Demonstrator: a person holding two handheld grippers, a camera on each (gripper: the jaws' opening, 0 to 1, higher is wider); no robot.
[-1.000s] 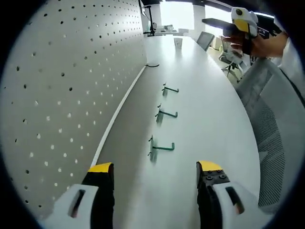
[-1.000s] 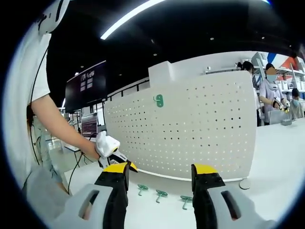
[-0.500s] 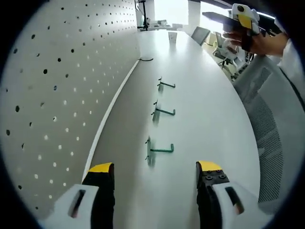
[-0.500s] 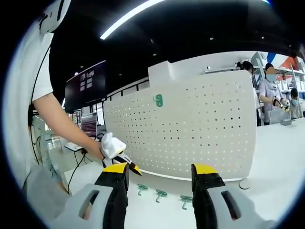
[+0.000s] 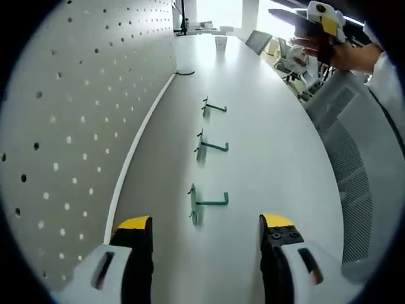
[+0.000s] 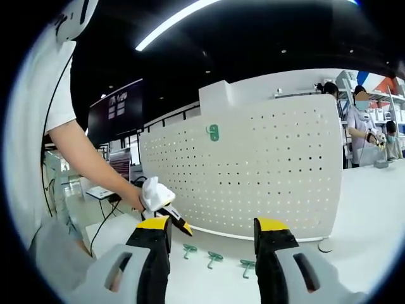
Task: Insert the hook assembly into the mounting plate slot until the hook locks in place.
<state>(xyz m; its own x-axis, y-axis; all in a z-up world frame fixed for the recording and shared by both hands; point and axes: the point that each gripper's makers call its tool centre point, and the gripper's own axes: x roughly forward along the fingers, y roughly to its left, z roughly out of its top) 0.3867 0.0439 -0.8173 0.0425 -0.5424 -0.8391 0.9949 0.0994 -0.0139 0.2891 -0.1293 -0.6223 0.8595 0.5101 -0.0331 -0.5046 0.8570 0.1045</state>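
My left gripper (image 5: 205,231) is spread wide, low over the table (image 5: 272,158), near a green hook (image 5: 205,202). My right gripper (image 6: 212,234) is spread too, held up high facing the white board (image 6: 253,171).

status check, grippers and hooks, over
Left gripper open, empty. Right gripper open, empty. Three green hooks loose on table. Pegboard unobstructed.
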